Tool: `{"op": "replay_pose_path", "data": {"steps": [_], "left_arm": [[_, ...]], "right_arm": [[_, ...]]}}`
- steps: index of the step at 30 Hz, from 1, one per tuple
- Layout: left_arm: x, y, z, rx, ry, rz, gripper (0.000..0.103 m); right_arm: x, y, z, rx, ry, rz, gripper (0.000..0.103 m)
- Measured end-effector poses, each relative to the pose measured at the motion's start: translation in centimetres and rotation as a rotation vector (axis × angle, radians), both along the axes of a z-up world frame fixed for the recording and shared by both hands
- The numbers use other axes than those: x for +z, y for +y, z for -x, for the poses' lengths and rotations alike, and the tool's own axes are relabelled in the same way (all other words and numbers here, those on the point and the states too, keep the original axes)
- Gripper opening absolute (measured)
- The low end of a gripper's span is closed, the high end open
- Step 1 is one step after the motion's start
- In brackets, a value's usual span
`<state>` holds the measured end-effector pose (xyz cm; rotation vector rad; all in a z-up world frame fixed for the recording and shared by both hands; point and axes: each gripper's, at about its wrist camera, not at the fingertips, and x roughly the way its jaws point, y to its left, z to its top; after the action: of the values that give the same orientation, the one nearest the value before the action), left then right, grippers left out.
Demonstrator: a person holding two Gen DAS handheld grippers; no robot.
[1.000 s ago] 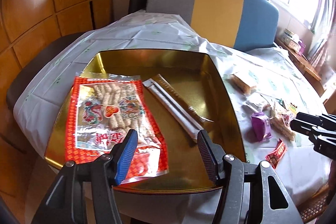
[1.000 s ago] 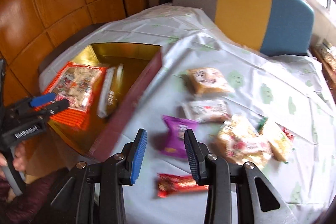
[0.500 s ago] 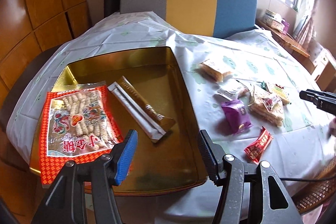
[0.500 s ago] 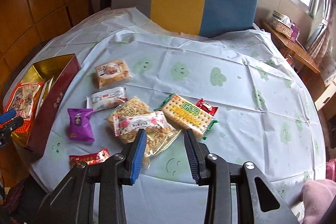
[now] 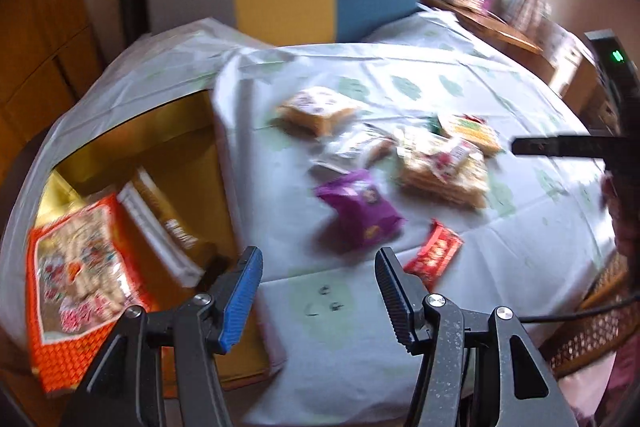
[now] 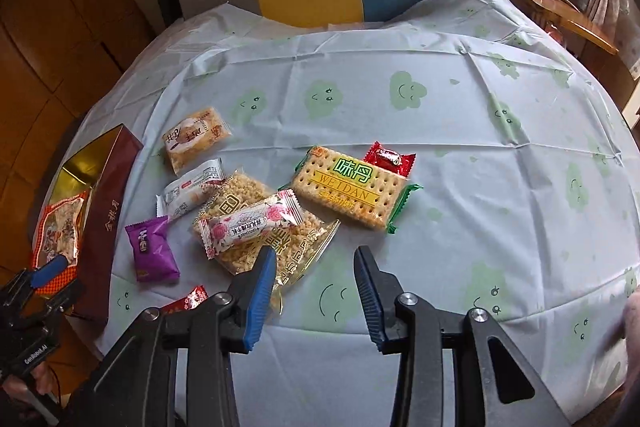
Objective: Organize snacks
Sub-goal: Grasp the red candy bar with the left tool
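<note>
**Snack sorting: both grippers empty, loose packets still outside the box**

The desk (image 6: pixel 460 131), under a pale cloth printed with green smiling clouds, carries the work. At its left edge stands the gold-lined gift box (image 6: pixel 116 195), which already holds a red-bordered candy bag (image 5: pixel 76 287) and two long stick packets (image 5: pixel 160 223). The loose snacks lie clustered on the cloth, apart from the box.

Largest of these is the clear bag of puffed-rice cake (image 6: pixel 264 227), with a pink-flowered bar (image 6: pixel 252 223) lying across it. Just beside it is the Weidan cracker pack (image 6: pixel 348 187), a small red candy (image 6: pixel 390 159) tucked at its far edge. Nearer the box lie a tan cake packet (image 6: pixel 194 139), a white wrapped bar (image 6: pixel 188 189), a purple pouch (image 6: pixel 150 247) and a red candy wrapper (image 5: pixel 434 253).

The right hand-held gripper (image 6: pixel 316 271) has just been opening; its jaws stand moderately apart and empty, above the near corner of the rice-cake bag. The left hand-held gripper (image 5: pixel 318 287) is wider apart, also empty, near the purple pouch.

Recommendation: take the top-lying flowered bar first, gripping across its narrow width, so the bag beneath is not dragged.
</note>
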<state>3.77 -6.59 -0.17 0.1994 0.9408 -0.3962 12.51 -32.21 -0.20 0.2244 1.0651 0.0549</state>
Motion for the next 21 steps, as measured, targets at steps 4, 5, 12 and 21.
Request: {"op": "replay_pose_path", "data": {"steps": [4,5,12,21], "left_arm": [[-0.8,-3.5,0.8,-0.162,-0.014,-0.040,0.059],[-1.2,-4.4,0.9,-0.198,-0.010,-0.053,0.059],[-3.7,-8.6,0.4,-0.311,0.017,-0.119,0.058],[-5.4,-9.1,0.8,-0.307,0.017,-0.107,0.023]], "right_arm": [[-0.1,-0.9,0.0,-0.030,0.010,-0.042,0.041],[-0.1,-1.0,0.0,-0.035,0.010,-0.048,0.041],[-0.3,-1.7,0.0,-0.069,0.018,-0.076,0.041],[-0.6,-2.0,0.0,-0.085,0.033,-0.073,0.041]]}}
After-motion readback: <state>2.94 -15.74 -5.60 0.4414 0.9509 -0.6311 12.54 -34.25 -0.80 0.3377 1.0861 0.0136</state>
